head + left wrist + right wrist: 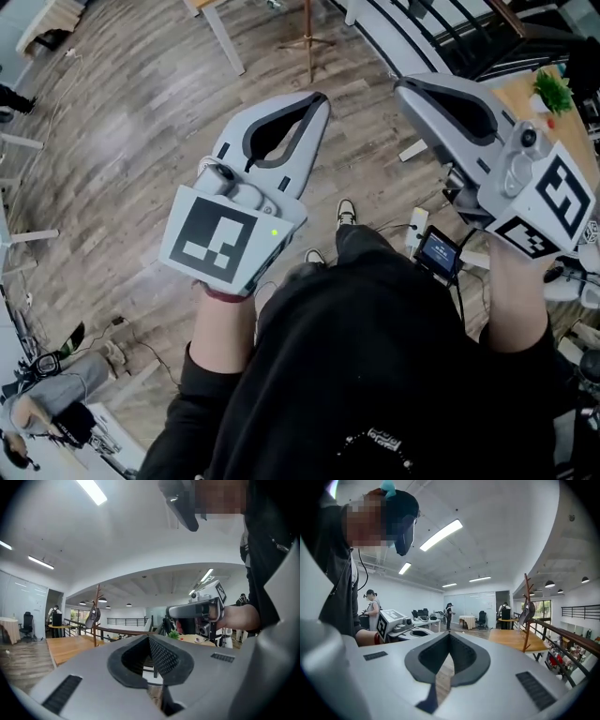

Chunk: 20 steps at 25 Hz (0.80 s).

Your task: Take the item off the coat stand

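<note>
From the head view, the left hand-held gripper (319, 101) and the right hand-held gripper (405, 87) both have their jaws pressed together, empty. In the left gripper view, a dark item (93, 617) hangs on the distant coat stand (97, 630). In the right gripper view, it hangs well apart from the closed jaws.

The plank floor (112, 131) is bearing the coat stand (308, 39) at its far side, with a table leg (225, 42) standing just left of it. The person's shoes (345, 212) are resting nearer, slightly to the right.
</note>
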### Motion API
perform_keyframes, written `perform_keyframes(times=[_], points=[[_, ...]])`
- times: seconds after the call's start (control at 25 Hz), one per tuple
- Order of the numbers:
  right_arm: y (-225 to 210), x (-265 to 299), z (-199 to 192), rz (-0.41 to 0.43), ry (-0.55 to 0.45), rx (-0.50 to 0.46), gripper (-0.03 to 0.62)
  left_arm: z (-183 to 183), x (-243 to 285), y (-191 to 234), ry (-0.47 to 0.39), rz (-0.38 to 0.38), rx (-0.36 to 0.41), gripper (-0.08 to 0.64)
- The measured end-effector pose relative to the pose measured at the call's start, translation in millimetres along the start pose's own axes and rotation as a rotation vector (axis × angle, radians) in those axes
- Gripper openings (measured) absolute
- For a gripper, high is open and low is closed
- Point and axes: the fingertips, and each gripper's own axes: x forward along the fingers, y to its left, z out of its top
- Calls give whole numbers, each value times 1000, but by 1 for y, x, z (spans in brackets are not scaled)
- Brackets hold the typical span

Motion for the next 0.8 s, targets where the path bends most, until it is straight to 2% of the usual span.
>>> perform_keyframes(times=[0.24,0.4,0.56,0.8], points=[[-47,25,-5,60,21,14,12,1,37,31,-24,12,-46,0],[-82,31,-5,68,31,15,12,4,70,47,-37,-2,-66,0],[-111,21,-9,48,21,32,12,3,104,52,-17,-15,-57,2],[-167,-12,-22,-7,18,95,12,18,170,49,-33,-77,-22,2]])
